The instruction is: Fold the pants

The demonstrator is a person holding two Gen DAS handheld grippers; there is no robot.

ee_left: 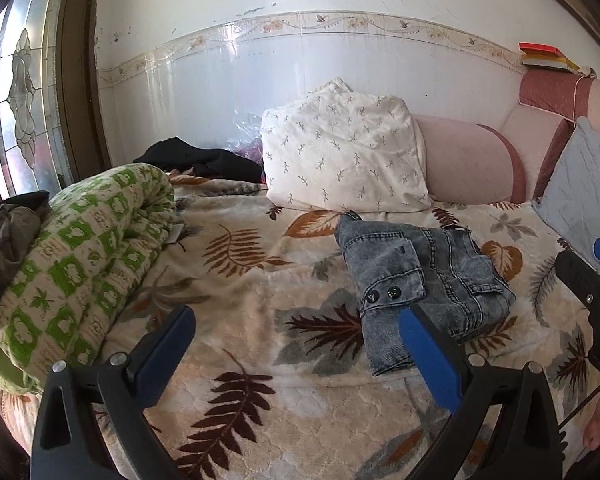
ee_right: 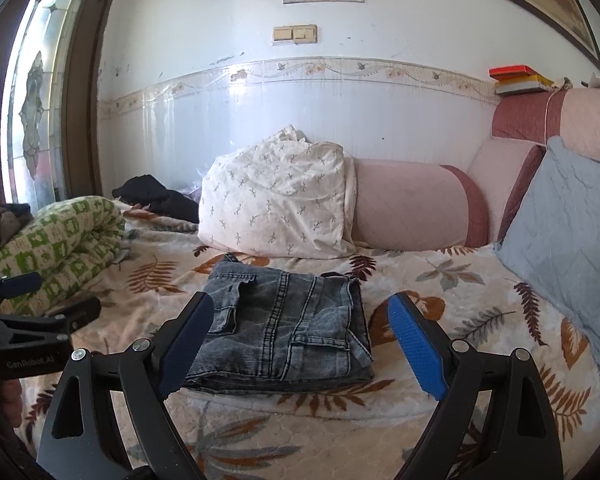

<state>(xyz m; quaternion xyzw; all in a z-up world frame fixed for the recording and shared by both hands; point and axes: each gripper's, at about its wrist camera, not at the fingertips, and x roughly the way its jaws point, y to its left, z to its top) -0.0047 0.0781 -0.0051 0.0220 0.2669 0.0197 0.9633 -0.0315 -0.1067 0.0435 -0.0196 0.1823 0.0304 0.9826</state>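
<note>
A pair of grey-blue denim pants (ee_left: 424,276) lies folded into a compact stack on the leaf-patterned bed cover (ee_left: 260,360); it also shows in the right wrist view (ee_right: 284,328). My left gripper (ee_left: 296,320) is open and empty, hovering to the left of the pants, its right finger just in front of the stack's near corner. My right gripper (ee_right: 300,316) is open and empty, held just in front of and above the pants, with the stack seen between its fingers. The right gripper shows at the right edge of the left wrist view (ee_left: 596,280).
A rolled green-and-white quilt (ee_left: 80,264) lies at the left. A white patterned pillow (ee_left: 344,152), a pink bolster (ee_left: 468,164) and a pale blue pillow (ee_right: 568,240) line the back and right. Dark clothes (ee_left: 196,160) lie by the tiled wall.
</note>
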